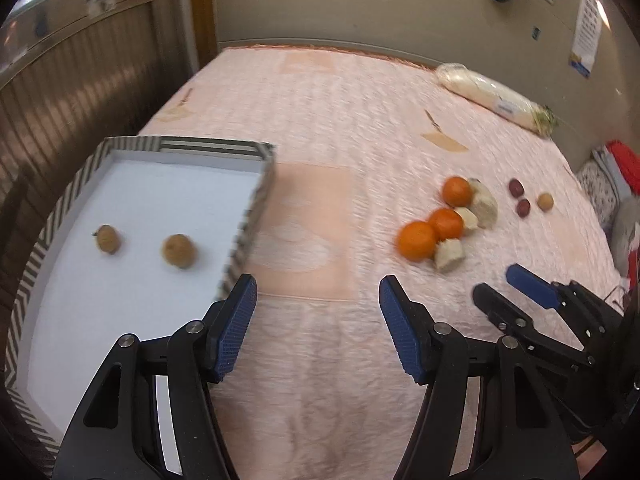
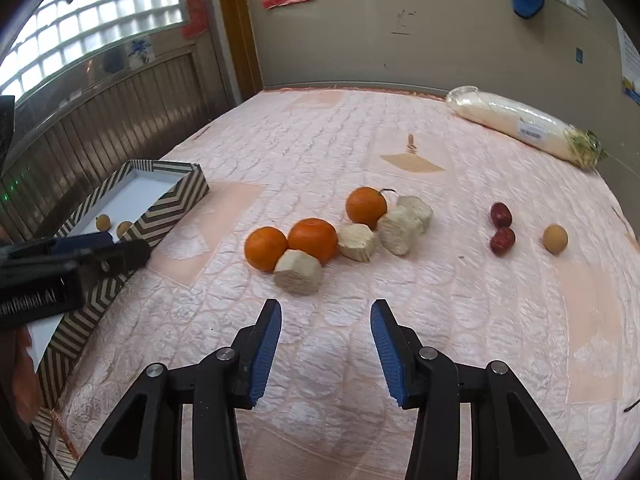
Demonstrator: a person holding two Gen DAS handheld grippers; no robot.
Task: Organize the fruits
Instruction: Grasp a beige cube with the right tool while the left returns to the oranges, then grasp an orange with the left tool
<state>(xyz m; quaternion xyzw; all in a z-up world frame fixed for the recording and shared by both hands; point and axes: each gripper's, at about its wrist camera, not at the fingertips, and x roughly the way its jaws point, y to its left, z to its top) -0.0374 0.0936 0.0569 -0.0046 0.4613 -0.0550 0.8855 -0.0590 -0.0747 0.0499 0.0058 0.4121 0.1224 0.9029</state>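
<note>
Both tools, left (image 1: 318, 300) and right (image 2: 326, 326), hang open and empty; we judge the three oranges (image 2: 312, 238), mid-frame among pale chunks (image 2: 298, 272), may roll before reaching the tray (image 1: 120, 200) at left.

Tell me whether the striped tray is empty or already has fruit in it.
Not empty. The striped tray holds two small brown round fruits on its white floor, lying apart; the rest of the floor is bare.
</note>
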